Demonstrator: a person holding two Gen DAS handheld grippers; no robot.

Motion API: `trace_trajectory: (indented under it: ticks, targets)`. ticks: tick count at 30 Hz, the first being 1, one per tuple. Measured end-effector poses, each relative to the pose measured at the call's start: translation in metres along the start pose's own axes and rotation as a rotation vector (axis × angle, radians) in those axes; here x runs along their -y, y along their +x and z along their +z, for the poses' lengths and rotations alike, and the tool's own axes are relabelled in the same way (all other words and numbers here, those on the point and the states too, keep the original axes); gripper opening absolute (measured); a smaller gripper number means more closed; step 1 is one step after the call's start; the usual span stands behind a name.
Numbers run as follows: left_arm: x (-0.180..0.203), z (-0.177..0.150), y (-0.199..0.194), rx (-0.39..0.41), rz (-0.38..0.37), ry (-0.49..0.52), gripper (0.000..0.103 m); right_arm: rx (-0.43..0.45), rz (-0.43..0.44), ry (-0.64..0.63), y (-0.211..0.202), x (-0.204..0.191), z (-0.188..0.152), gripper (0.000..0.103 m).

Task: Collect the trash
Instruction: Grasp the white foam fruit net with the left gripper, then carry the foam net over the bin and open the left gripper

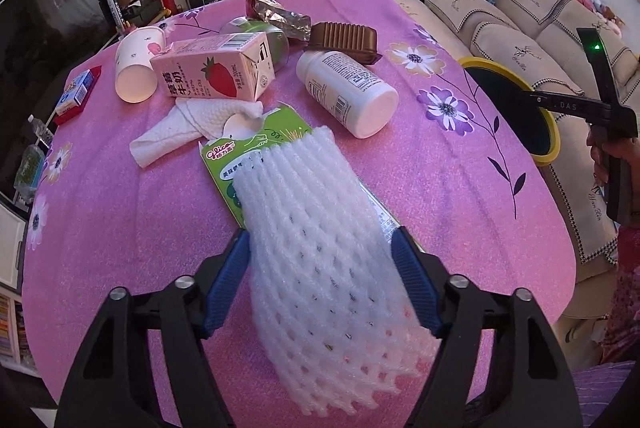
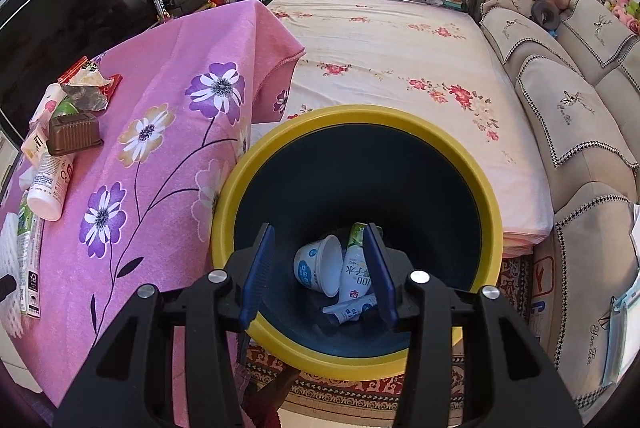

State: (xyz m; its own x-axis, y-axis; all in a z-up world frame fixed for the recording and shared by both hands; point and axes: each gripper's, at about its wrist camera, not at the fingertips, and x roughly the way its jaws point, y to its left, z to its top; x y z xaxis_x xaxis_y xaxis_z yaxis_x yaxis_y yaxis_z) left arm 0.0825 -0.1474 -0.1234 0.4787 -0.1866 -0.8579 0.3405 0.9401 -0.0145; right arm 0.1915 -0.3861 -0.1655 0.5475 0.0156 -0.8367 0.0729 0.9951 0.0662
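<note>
White foam net (image 1: 320,236) atop green carton (image 1: 248,151)

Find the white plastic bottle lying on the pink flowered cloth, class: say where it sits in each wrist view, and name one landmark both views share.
Left wrist view: the white plastic bottle lies upper centre, right of the strawberry milk carton, base toward the camera.
Right wrist view: the bottle lies at the far left edge, below the brown ribbed tray.
Shared landmark: the yellow-rimmed bin beside the table.
</note>
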Motion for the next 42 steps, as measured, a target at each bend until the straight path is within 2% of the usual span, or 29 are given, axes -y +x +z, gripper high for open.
trace_trajectory:
  ticks: [2, 5, 8, 14, 18, 22, 26, 30, 34, 42]
  targets:
    - [0.0, 0.0, -0.002, 0.003, -0.02, -0.002, 0.049, 0.001, 0.0, 0.0, 0.0, 0.0, 0.0, 0.044]
    - [-0.004, -0.002, -0.006, 0.012, -0.04, -0.009, 0.032, 0.004, 0.001, 0.001, -0.001, 0.001, 0.0, 0.044]
    - [-0.008, -0.003, -0.015, 0.032, -0.048, -0.014, 0.026, 0.011, 0.004, 0.002, -0.003, 0.001, -0.001, 0.044]
    - [-0.012, 0.005, -0.041, 0.103, -0.025, -0.007, 0.026, 0.033, 0.007, 0.008, -0.014, 0.003, -0.002, 0.044]
    - [-0.006, 0.018, -0.053, 0.138, -0.05, 0.018, 0.026, 0.052, 0.004, 0.007, -0.025, 0.003, -0.004, 0.044]
    - [0.016, 0.041, -0.056, 0.17, -0.075, 0.075, 0.026, 0.082, 0.001, 0.008, -0.042, 0.007, -0.007, 0.044]
    - [0.05, 0.07, -0.048, 0.184, -0.136, 0.144, 0.026, 0.116, -0.014, 0.011, -0.061, 0.015, -0.01, 0.044]
    - [0.094, 0.098, -0.036, 0.206, -0.195, 0.22, 0.026, 0.138, -0.043, 0.02, -0.076, 0.028, -0.016, 0.044]
    - [0.142, 0.126, -0.012, 0.195, -0.256, 0.278, 0.026, 0.151, -0.077, 0.036, -0.085, 0.044, -0.023, 0.044]
    - [0.227, 0.172, 0.068, 0.078, -0.297, 0.342, 0.026, 0.153, -0.104, 0.091, -0.091, 0.079, -0.036, 0.044]
